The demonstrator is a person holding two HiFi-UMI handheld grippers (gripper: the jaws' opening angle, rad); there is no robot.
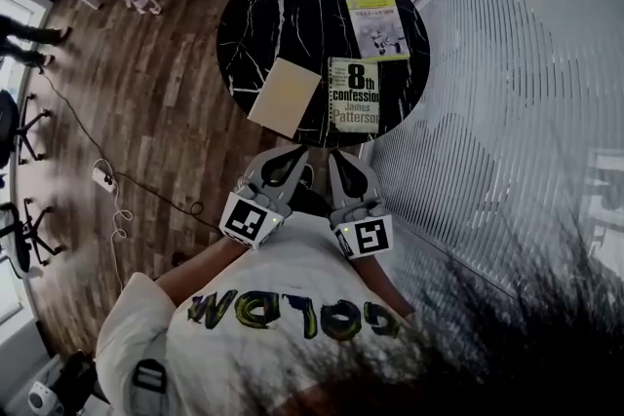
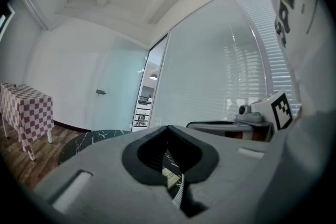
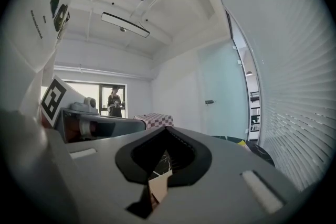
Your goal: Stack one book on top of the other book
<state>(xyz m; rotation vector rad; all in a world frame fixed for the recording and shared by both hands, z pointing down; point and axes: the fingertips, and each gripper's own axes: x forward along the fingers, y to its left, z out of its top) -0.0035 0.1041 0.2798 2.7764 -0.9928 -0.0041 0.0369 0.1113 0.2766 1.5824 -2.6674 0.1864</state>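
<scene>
Your left tool [image 1: 292, 154] and right tool [image 1: 338, 157] are both pressed together with nothing pinched, held side by side and level at the 6 o'clock edge of the round black marble worktop [image 1: 255, 7]. Three books lie flat on it, none stacked. The tan book [image 1: 285, 95] sits at 7 o'clock. The "8th confession" book [image 1: 353, 95] is just beside it at 5 o'clock. The yellow book [image 1: 377, 26] lies at 2 o'clock, close to the far end of the "8th confession" book.
</scene>
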